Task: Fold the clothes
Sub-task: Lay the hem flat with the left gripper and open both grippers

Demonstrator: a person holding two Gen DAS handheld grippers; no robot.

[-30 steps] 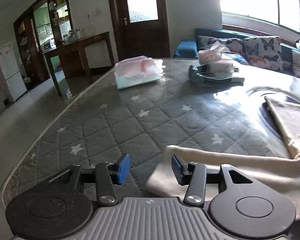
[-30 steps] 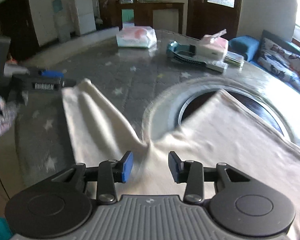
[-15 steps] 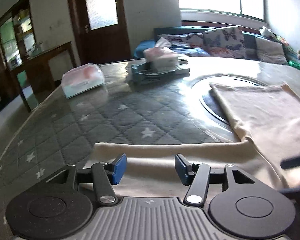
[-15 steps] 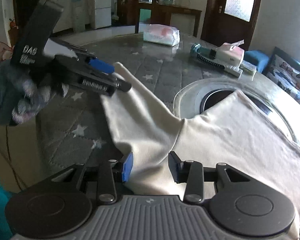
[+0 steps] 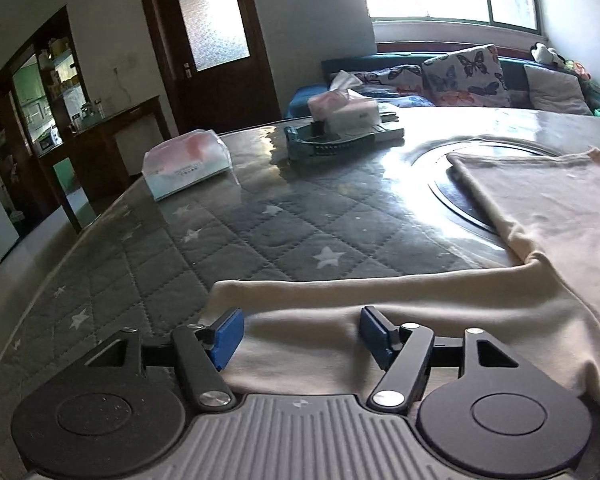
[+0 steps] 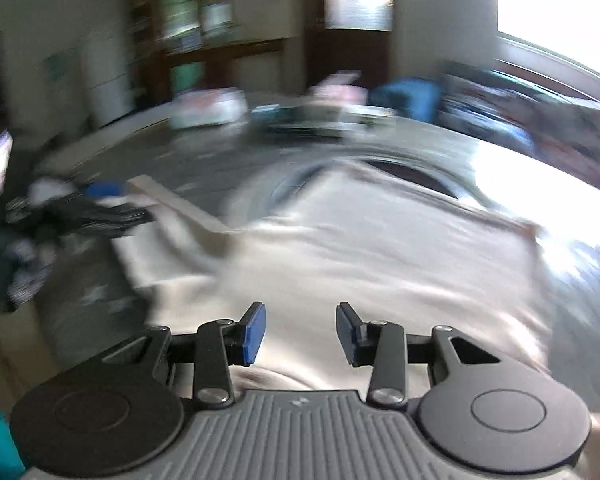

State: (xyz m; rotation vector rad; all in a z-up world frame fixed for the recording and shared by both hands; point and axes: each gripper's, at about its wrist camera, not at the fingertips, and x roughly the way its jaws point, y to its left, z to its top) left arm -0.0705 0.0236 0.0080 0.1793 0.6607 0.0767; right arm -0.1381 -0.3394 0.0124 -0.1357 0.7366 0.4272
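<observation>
Hovering over cream garment [image 5: 540, 216] sleeve [image 5: 340, 296]: left gripper [image 5: 298, 330] and right gripper [image 6: 300, 330] both spread, holding nothing. Best pinch sleeve edge squarely, avoid bunching.

1. A cream cloth garment [image 5: 440, 304] lies on the quilted grey star-patterned desk [image 5: 236, 248], lower right of the frame.
2. A plastic-wrapped tissue pack [image 5: 186, 162] sits upper left of it.
3. A teal tray [image 5: 328, 146] carrying a tissue box [image 5: 346, 110] sits upper centre.
</observation>
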